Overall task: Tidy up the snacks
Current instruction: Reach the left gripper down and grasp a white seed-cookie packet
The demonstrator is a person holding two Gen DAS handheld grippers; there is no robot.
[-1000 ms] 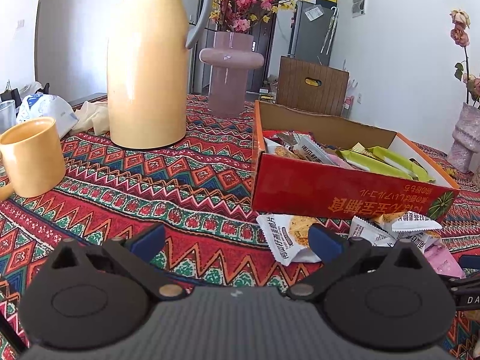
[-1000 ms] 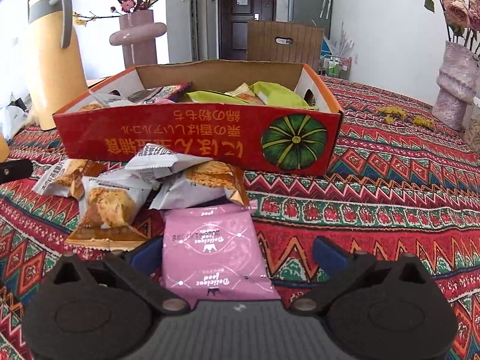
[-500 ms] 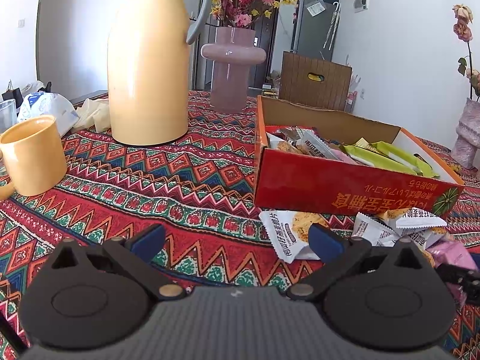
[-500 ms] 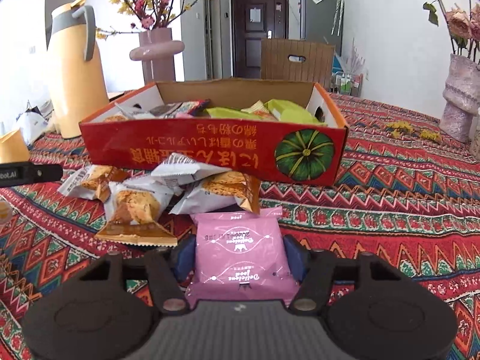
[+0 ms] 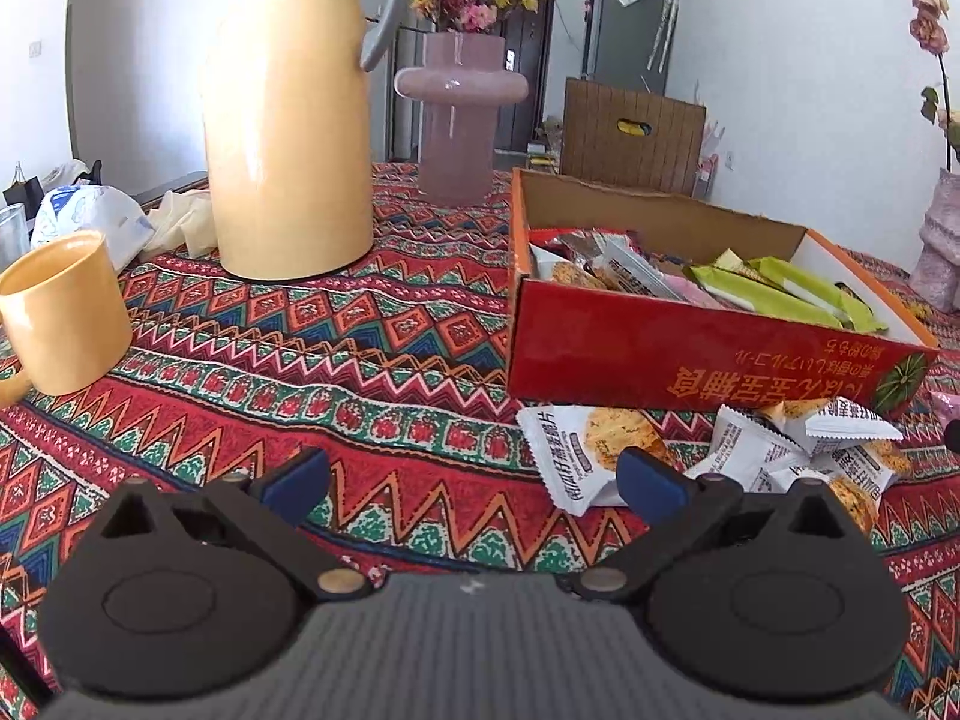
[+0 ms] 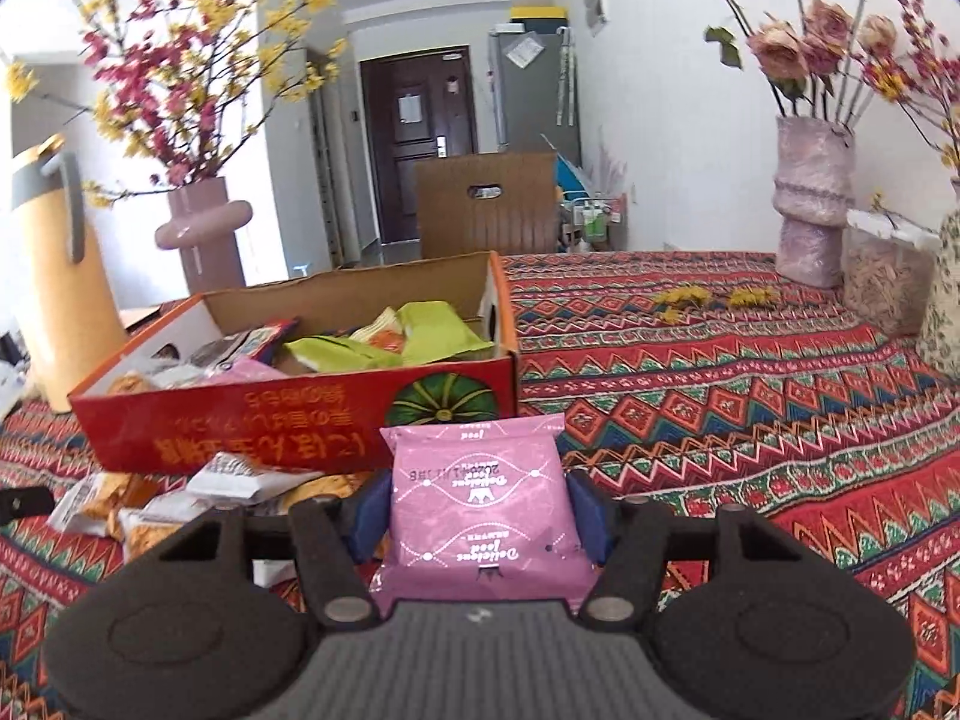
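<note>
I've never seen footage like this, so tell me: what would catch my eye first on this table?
Probably the pink snack packet, pinched between the right gripper in the foreground. Just behind it sits a red cardboard box full of snacks, with loose cracker packets scattered on the patterned tablecloth in front. To the left stand a tall yellow thermos jug and a yellow mug.

Right claw (image 6: 478, 513) gripping pink packet (image 6: 480, 510)

You've got a pink packet (image 6: 480, 510) with white dotted lines and print; red box (image 5: 690, 354), orange lettering, green pumpkin graphic; lime-green wrappers (image 5: 774, 294) inside; white packets (image 5: 600, 450) showing golden crackers; tablecloth (image 5: 360, 372) red zigzag with green, blue, orange; yellow-orange mug (image 5: 63, 312) and thermos (image 5: 288, 120), grey handle; mauve vase (image 5: 459, 114).
</note>
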